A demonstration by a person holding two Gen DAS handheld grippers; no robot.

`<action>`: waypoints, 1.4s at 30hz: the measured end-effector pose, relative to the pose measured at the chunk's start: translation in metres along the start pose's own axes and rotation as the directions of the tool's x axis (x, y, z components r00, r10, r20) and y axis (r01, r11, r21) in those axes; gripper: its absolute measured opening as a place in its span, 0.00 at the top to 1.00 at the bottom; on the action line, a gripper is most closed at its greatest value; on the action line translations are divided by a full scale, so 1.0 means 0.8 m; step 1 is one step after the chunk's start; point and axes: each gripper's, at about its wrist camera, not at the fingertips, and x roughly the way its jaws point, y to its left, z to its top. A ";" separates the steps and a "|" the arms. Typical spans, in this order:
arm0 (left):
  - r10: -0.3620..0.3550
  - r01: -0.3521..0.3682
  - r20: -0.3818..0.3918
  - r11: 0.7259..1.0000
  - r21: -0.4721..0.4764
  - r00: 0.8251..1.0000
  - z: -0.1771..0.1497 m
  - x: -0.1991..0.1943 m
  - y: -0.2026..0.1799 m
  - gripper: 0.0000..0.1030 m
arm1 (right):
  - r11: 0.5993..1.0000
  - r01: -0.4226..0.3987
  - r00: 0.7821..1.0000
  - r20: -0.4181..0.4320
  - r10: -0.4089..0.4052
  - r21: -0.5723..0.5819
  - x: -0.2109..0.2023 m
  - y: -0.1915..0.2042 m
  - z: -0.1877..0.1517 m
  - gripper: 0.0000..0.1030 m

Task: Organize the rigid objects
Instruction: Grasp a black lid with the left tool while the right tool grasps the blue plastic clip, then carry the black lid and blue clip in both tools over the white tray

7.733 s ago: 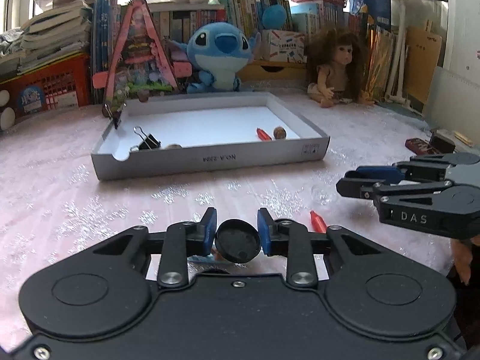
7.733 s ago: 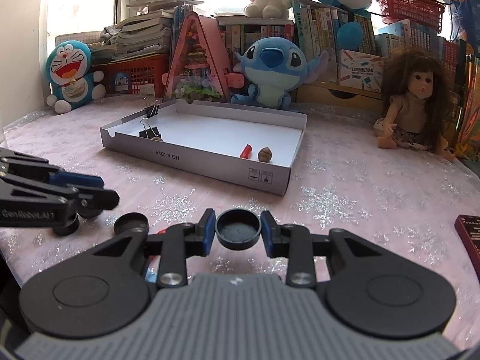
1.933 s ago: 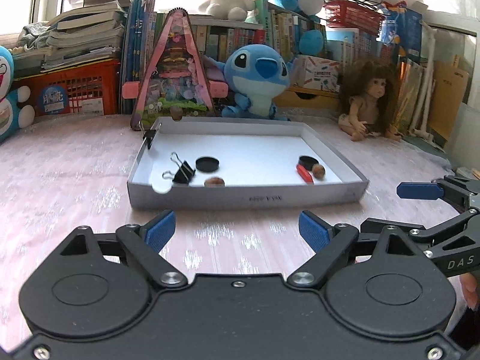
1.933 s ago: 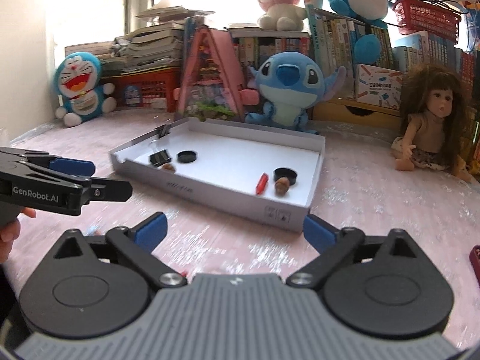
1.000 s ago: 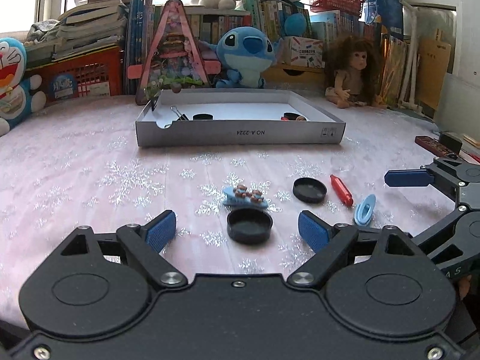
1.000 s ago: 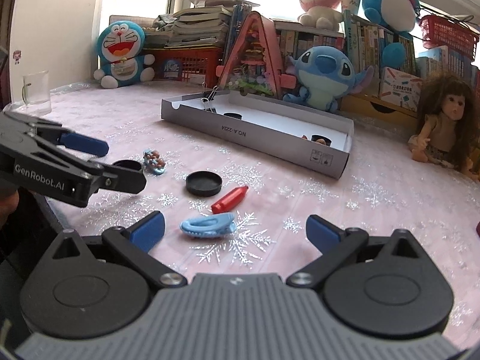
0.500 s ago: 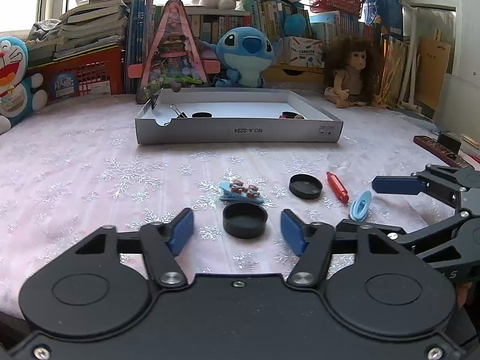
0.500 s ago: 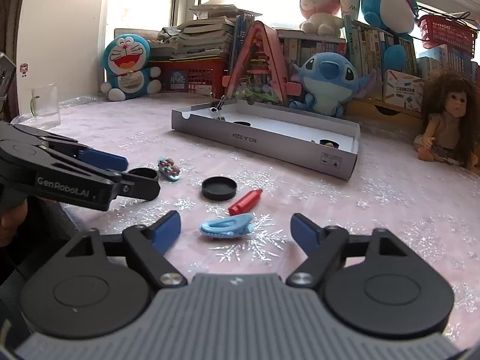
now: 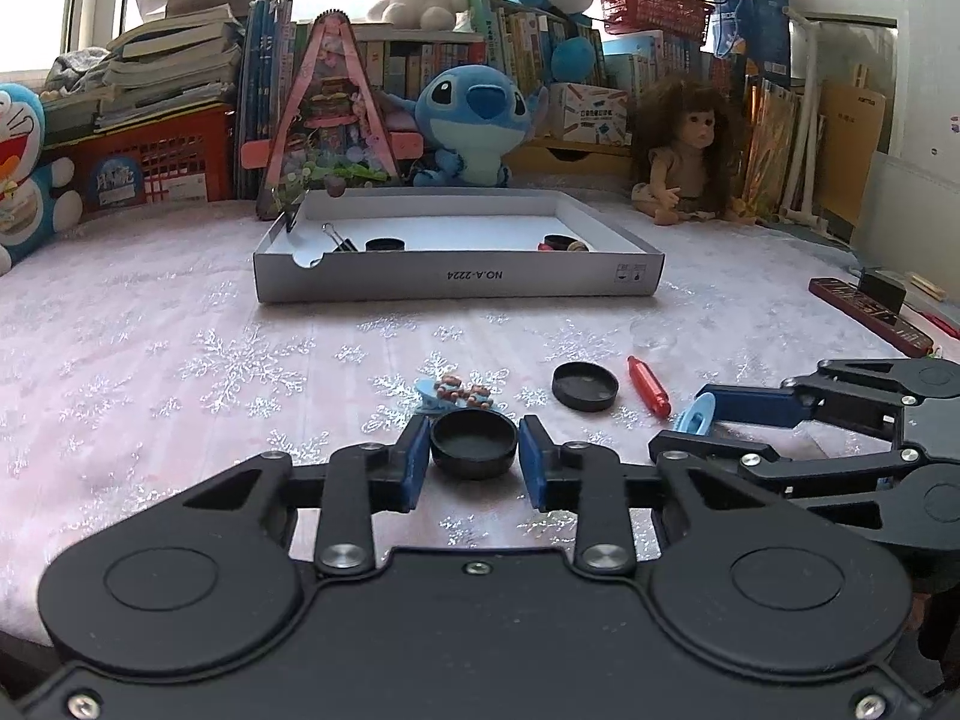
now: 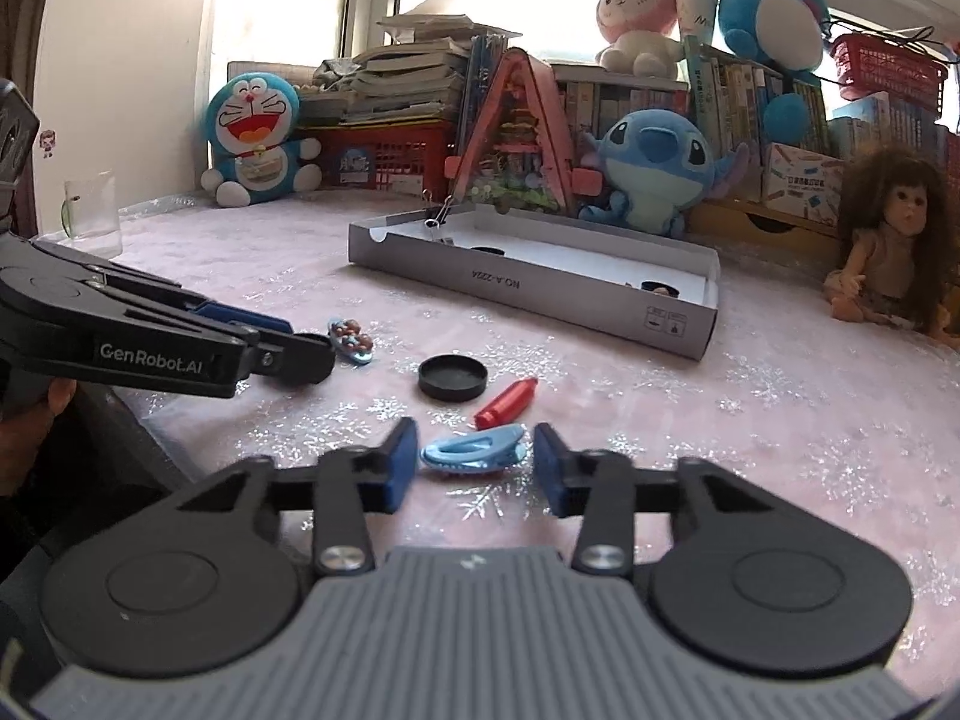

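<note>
My left gripper (image 9: 474, 459) is shut on a black round cap (image 9: 474, 441) low over the pink cloth; it also shows in the right wrist view (image 10: 300, 354). My right gripper (image 10: 474, 462) is partly closed around a light blue hair clip (image 10: 474, 450), with small gaps at both pads; the clip also shows in the left wrist view (image 9: 696, 414). A second black cap (image 9: 585, 386), a red cylinder (image 9: 648, 387) and a blue beaded clip (image 9: 456, 391) lie on the cloth. The grey tray (image 9: 456, 285) holds binder clips, black caps and small bits.
Plush toys, a doll (image 9: 684, 156), books and a red basket (image 9: 150, 174) line the back. A dark red box (image 9: 864, 312) lies at the right. A glass (image 10: 90, 210) stands at the far left in the right wrist view.
Both grippers have closed inward. The left one now grips the black cap that lay in front of it. The right one has narrowed around the blue hair clip.
</note>
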 end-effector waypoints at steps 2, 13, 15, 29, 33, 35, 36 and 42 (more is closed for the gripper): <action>-0.001 0.001 0.003 1.000 0.002 1.000 0.001 0.000 -0.001 0.71 | 1.000 -0.007 1.000 -0.004 0.007 0.003 0.000 0.000 0.001 0.57; 0.015 -0.015 0.014 1.000 -0.010 1.000 0.009 -0.001 0.005 0.71 | 1.000 0.016 1.000 0.009 -0.016 0.009 -0.004 -0.003 0.007 0.57; 0.020 -0.020 0.016 1.000 -0.013 1.000 0.011 0.000 0.006 0.71 | 1.000 0.019 1.000 0.011 -0.019 0.011 -0.004 -0.004 0.009 0.57; 0.056 -0.055 0.024 0.998 -0.043 0.998 0.046 0.018 0.026 0.71 | 0.993 0.090 0.996 0.020 -0.092 0.076 0.006 -0.028 0.038 0.57; 0.057 -0.055 0.030 0.997 -0.057 0.998 0.064 0.027 0.036 0.71 | 0.990 0.111 0.993 0.024 -0.113 0.092 0.014 -0.039 0.052 0.57; 0.060 -0.058 0.037 0.997 -0.055 0.998 0.072 0.031 0.040 0.71 | 0.987 0.121 0.992 0.028 -0.124 0.104 0.018 -0.046 0.060 0.57; 0.063 -0.060 0.042 0.997 -0.054 0.997 0.076 0.033 0.042 0.71 | 0.986 0.123 0.991 0.030 -0.127 0.108 0.020 -0.049 0.063 0.57; 0.058 -0.053 0.056 0.995 -0.080 0.997 0.106 0.047 0.057 0.71 | 0.981 0.134 0.989 0.036 -0.141 0.142 0.034 -0.070 0.084 0.57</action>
